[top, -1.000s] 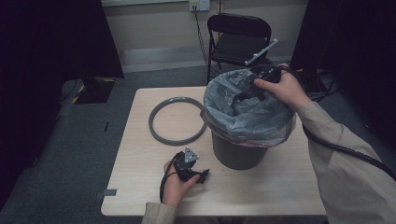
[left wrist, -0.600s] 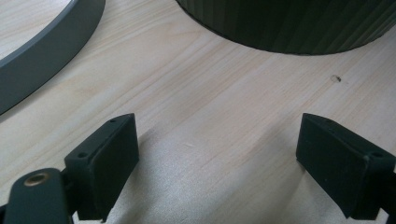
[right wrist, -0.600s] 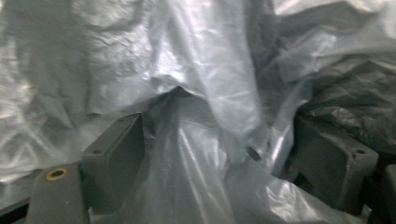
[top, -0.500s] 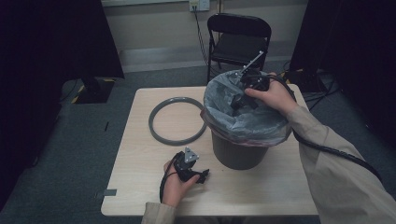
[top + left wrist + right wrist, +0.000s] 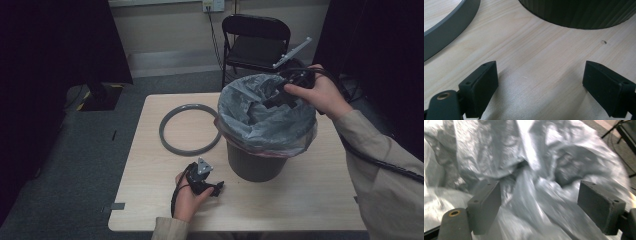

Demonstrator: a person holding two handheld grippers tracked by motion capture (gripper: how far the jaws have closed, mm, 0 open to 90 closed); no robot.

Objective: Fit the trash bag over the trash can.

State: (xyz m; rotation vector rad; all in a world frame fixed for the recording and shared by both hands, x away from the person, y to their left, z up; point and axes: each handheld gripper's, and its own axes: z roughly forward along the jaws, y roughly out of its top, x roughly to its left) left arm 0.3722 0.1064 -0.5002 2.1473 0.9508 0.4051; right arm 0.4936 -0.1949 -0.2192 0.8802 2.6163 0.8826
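Right gripper (image 5: pixel 272 102) held over the open mouth of the bin (image 5: pixel 257 162), jaws spread wide with only crumpled grey bag liner (image 5: pixel 536 190) between them, nothing gripped. Left gripper (image 5: pixel 218 188) resting low on the counter (image 5: pixel 320 200) just in front of the bin, jaws likewise wide apart and empty over bare wood. Grey ring (image 5: pixel 190 130) lying flat on the counter, just left of the bin.
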